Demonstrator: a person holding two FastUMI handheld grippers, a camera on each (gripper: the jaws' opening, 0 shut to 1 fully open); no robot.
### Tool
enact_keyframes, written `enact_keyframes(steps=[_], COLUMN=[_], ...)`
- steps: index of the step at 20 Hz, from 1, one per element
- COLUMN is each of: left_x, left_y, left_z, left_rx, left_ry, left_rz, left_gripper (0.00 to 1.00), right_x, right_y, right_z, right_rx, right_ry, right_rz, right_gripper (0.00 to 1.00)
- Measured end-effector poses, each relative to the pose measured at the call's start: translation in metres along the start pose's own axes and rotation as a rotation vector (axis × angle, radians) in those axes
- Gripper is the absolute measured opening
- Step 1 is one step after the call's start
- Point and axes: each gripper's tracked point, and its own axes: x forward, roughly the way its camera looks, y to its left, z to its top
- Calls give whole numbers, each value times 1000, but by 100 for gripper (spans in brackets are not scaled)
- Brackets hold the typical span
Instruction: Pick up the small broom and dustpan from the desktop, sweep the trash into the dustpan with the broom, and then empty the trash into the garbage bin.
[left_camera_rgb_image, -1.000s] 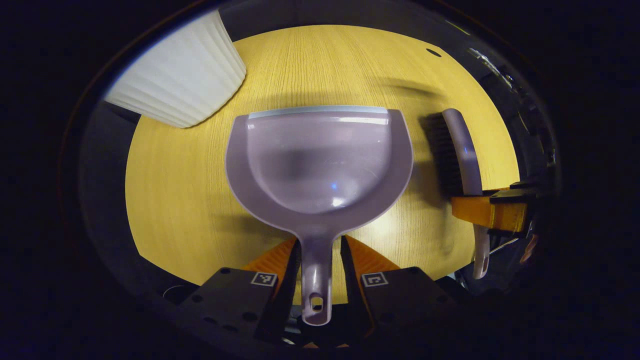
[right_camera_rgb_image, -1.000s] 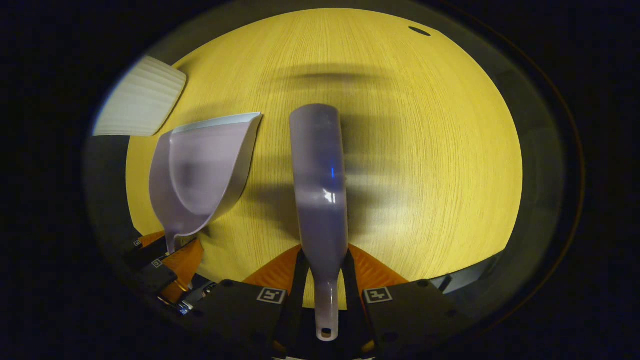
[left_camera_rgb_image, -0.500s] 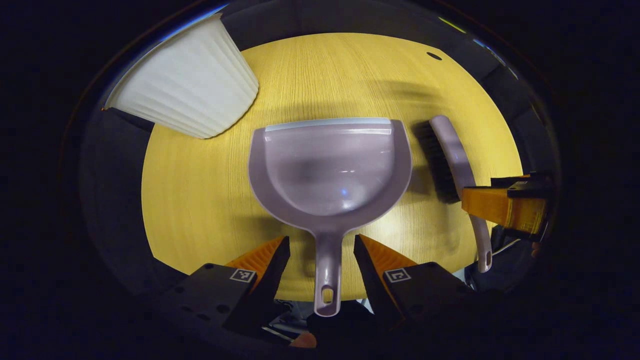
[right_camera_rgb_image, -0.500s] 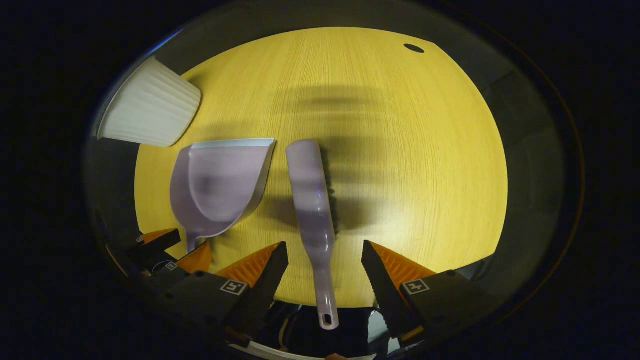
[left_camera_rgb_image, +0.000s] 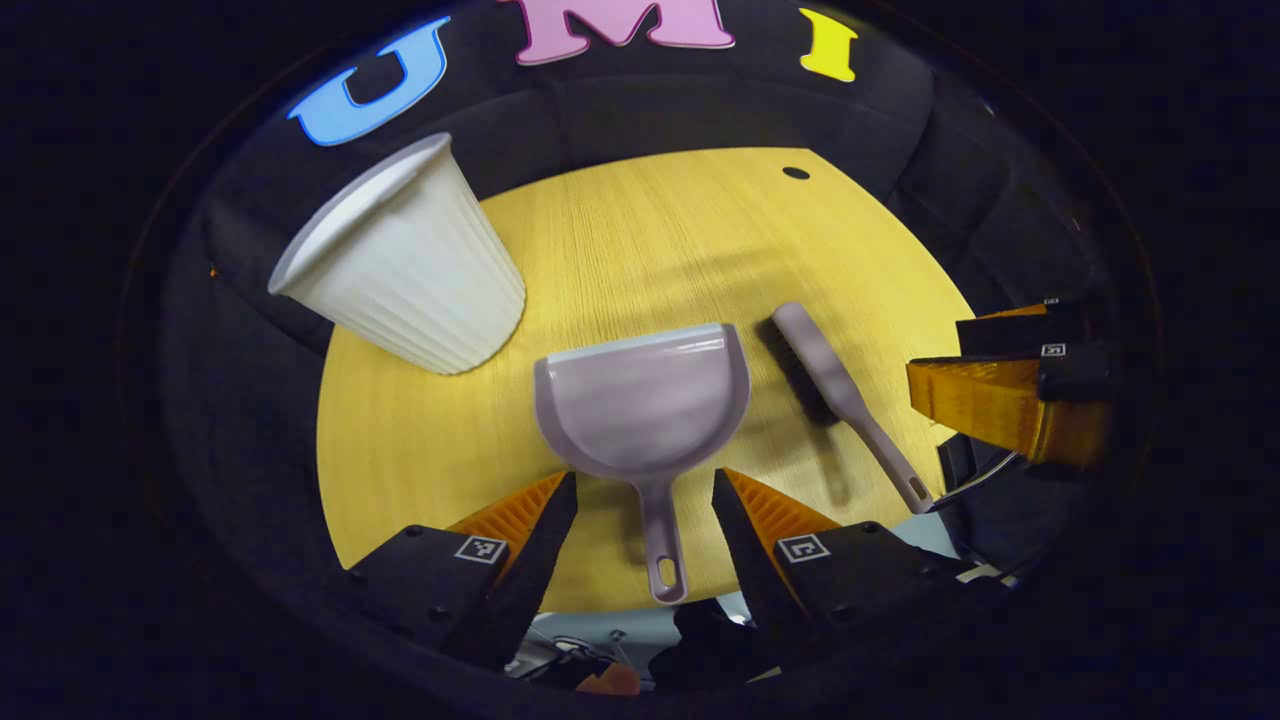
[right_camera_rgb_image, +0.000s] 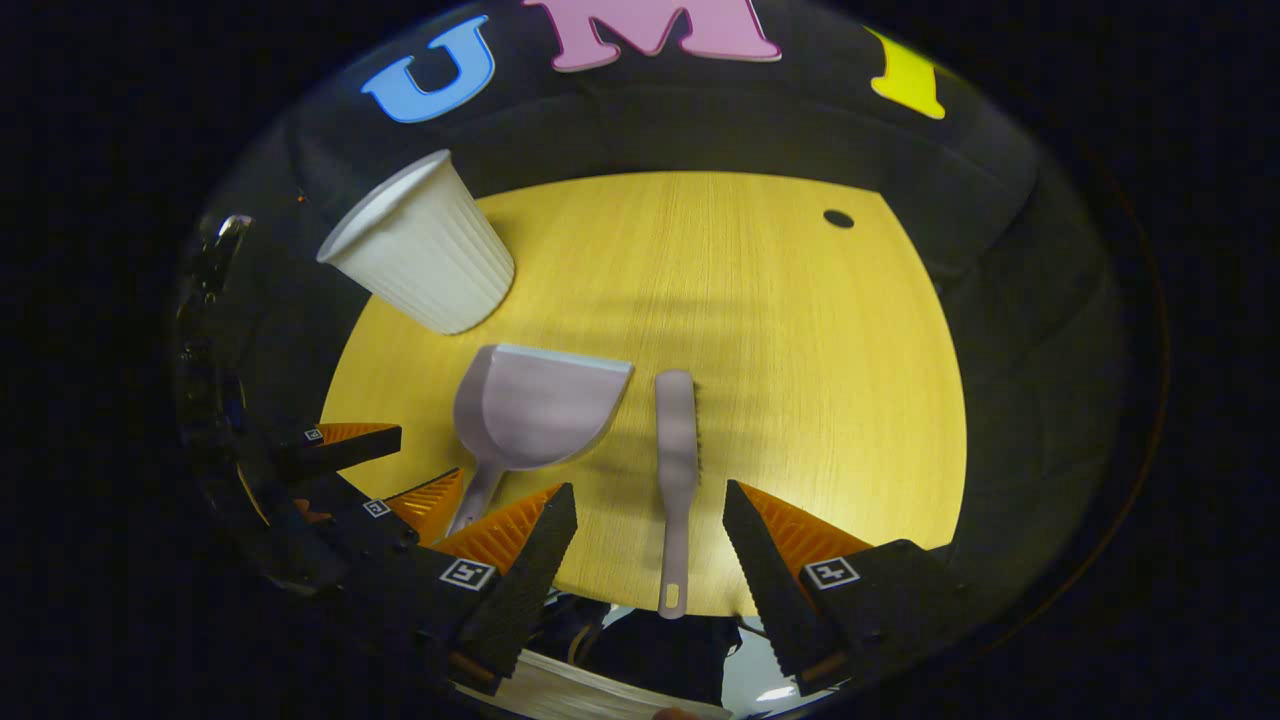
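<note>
A lilac dustpan (left_camera_rgb_image: 645, 405) lies flat on the round wooden table (left_camera_rgb_image: 620, 240), its handle pointing toward me. My left gripper (left_camera_rgb_image: 645, 490) hovers above the handle, open, both fingers well clear of it. To the dustpan's right lies the lilac small broom (left_camera_rgb_image: 835, 395), bristles facing left. In the right gripper view the broom (right_camera_rgb_image: 677, 455) lies lengthwise in front of my right gripper (right_camera_rgb_image: 650, 505), which is open and raised above the handle. The dustpan (right_camera_rgb_image: 530, 410) sits left of it. A white ribbed garbage bin (left_camera_rgb_image: 405, 260) stands at the table's far left.
The bin (right_camera_rgb_image: 420, 245) takes the far-left corner in the right gripper view. A small dark hole (right_camera_rgb_image: 838, 218) marks the table's far right side. The other gripper (left_camera_rgb_image: 1000, 395) hangs by the table's right edge in the left gripper view. Black cloth walls surround the table.
Both grippers have opened, let go of the dustpan and broom handles, and pulled back and up. The dustpan and broom now lie on the table, looking smaller.
</note>
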Motion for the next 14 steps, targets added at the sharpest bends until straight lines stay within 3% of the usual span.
enact_keyframes(steps=[5,8,11,14], left_x=[-82,-118,-131,-139], left_y=[18,29,26,11], left_z=[46,59,59,51], left_rx=[-183,-281,-284,-213], left_ry=[-364,-613,-929,-1120], left_rz=[9,59,130,177], left_gripper=[81,81,81,79], right_x=[-72,-94,-116,-119], right_y=[-2,10,18,15], right_z=[54,64,71,75], right_rx=[-115,-177,-209,-195], right_ry=[-386,-580,-810,-1010], right_rz=[-80,-62,-56,-68], right_gripper=[95,95,95,94])
